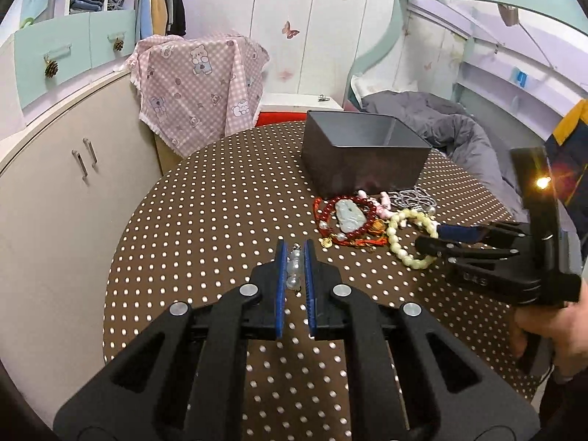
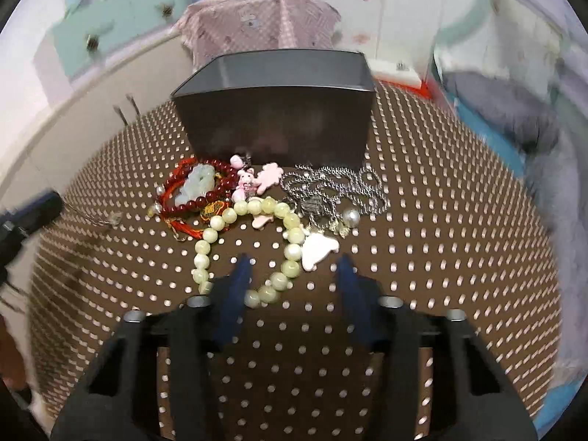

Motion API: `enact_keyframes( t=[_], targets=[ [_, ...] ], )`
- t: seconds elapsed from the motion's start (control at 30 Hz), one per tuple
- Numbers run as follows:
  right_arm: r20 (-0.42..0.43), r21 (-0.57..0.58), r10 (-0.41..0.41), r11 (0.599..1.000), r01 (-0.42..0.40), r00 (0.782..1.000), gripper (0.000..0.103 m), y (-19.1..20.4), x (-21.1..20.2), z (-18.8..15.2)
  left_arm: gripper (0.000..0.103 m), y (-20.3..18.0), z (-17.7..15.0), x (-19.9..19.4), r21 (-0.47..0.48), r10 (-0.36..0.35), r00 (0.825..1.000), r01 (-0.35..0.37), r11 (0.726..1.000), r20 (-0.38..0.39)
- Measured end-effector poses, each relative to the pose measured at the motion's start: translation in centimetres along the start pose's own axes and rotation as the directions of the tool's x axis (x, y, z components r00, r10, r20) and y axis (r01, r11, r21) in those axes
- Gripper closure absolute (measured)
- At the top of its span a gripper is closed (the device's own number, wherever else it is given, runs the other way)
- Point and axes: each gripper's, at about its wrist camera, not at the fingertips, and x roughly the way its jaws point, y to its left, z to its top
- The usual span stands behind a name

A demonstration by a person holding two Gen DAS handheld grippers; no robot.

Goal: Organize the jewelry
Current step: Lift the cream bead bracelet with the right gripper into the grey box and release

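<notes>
My left gripper [image 1: 294,257] is shut on a small pendant of clear beads [image 1: 294,270], held above the dotted brown table [image 1: 205,220]. Its dark tip [image 2: 44,205] shows at the left edge of the right wrist view. My right gripper [image 2: 294,268] stands open, low over the table. One side of a pale green bead bracelet [image 2: 253,205] runs between its fingers. From the left wrist view, that gripper [image 1: 428,236] sits at the bracelet [image 1: 395,235]. Behind lie a red bead bracelet [image 2: 213,194], a jade pendant [image 2: 196,182], pink charms [image 2: 270,180] and a silver chain [image 2: 330,191].
A dark grey open box [image 1: 367,147] stands just behind the jewelry pile, its near wall [image 2: 275,125] facing my right gripper. A white flat charm [image 2: 318,251] lies beside the green bracelet. A cupboard [image 1: 73,191] is left of the table, bedding [image 1: 459,128] to the right.
</notes>
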Motion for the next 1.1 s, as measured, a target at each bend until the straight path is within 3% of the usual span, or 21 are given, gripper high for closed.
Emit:
enact_keyframes(
  t=[0.1,0.37,0.7,0.8,0.93,1.1],
  targets=[
    [0.004,-0.005,0.036,0.999,-0.036,0.999,0.095,-0.5,-1.0,-0.4,0.094,-0.2,0.0,-0.7,-0.007,-0.008,1.0,0.008,1.0,0.009],
    [0.146,-0.041,0.11,0.994,-0.105,0.983,0.095,-2.4,-7.0,1.3,0.094,-0.4,2.7,-2.8,0.025,-0.034,0.994,0.032,0.999,0.101],
    [0.327,-0.107,0.182,0.982,-0.156,0.927,0.095,-3.4,-12.9,8.5,0.094,-3.6,10.4,-4.4,0.132,-0.084,0.97,0.055,0.99,0.229],
    [0.34,-0.11,0.213,0.976,-0.186,0.916,0.095,-3.7,-12.8,11.2,0.094,-4.2,12.6,-2.8,0.133,-0.12,0.973,0.094,0.987,0.198],
    [0.305,-0.086,0.237,0.971,-0.221,0.922,0.095,-4.4,-10.7,13.3,0.093,-4.8,14.5,0.6,0.13,-0.125,0.984,0.108,0.986,0.13],
    [0.248,-0.046,0.259,0.966,-0.256,0.933,0.094,-5.3,-7.7,14.3,0.092,-5.6,15.5,4.4,0.13,-0.071,0.995,0.062,0.99,0.065]
  ],
)
